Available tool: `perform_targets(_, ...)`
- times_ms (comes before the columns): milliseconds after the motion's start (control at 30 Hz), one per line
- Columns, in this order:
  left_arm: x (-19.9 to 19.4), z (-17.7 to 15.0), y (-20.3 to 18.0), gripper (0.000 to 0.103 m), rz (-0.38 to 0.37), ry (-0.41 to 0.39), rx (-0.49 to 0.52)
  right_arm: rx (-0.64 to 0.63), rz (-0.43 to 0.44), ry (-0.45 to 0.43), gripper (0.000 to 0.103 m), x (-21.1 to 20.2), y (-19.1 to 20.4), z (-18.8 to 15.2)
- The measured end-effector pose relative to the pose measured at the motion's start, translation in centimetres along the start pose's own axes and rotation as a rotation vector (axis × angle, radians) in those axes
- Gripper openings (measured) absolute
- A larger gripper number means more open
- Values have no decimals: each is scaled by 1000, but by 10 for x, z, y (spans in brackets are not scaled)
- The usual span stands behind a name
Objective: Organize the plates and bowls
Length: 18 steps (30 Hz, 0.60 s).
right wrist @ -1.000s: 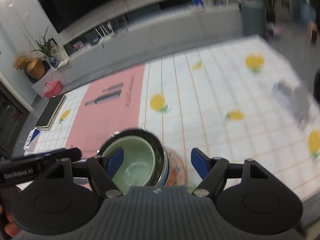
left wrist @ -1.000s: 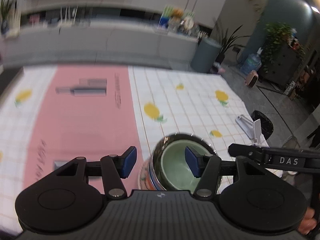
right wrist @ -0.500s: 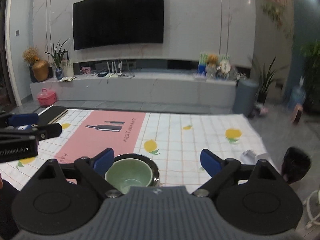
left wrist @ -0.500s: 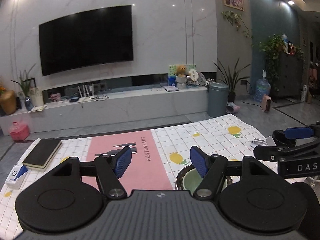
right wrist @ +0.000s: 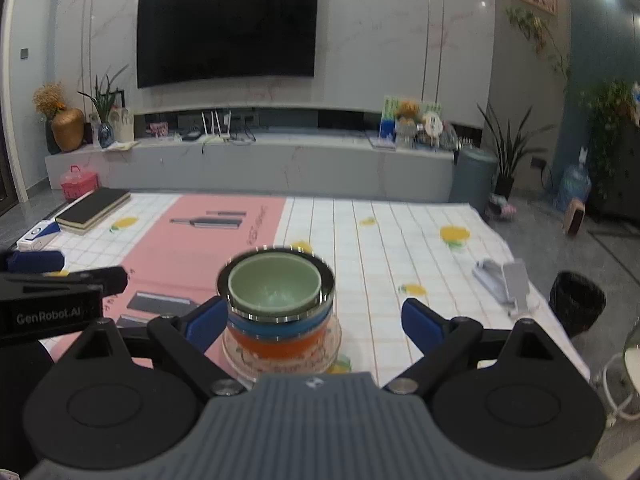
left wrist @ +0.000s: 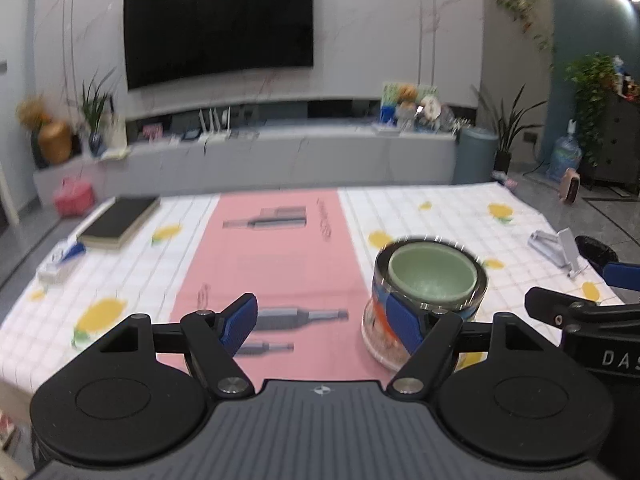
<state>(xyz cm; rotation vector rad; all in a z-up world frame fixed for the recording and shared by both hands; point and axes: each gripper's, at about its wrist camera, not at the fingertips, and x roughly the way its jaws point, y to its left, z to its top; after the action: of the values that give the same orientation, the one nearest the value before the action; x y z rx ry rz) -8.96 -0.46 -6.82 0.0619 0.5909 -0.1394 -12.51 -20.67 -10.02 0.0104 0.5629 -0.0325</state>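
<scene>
A stack of dishes stands on the checked tablecloth (right wrist: 400,240): a green bowl (right wrist: 274,286) sits inside a steel bowl (right wrist: 326,292), over a blue bowl (right wrist: 280,326), an orange bowl (right wrist: 276,342) and a patterned plate (right wrist: 332,356). My right gripper (right wrist: 314,320) is open, and the stack stands just beyond its fingers, nearer the left one and untouched. My left gripper (left wrist: 322,322) is open, its jaws are still opening and nothing is between them. In its view the stack (left wrist: 428,280) rises behind its right finger (left wrist: 402,326).
A pink placemat (left wrist: 276,256) lies left of the stack. A black book (right wrist: 92,206) and a small blue-and-white box (right wrist: 38,234) sit at the far left corner. A white stand (right wrist: 504,284) lies near the table's right edge, with a black bin (right wrist: 576,304) on the floor beyond it.
Both grippers have drawn back from the bowls and tilted up, so the whole stack and room now show. Both pairs of jaws stand wider. The stack stays put.
</scene>
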Motion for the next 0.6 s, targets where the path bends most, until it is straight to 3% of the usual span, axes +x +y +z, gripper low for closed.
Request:
perform_targets(300,29,-17,6,87,37,159,-32,37,25,149,92,38,1,-19)
perform_targets(600,43,-17,-2,86,41,197,-19,57,28,172,92,57,-5,-19)
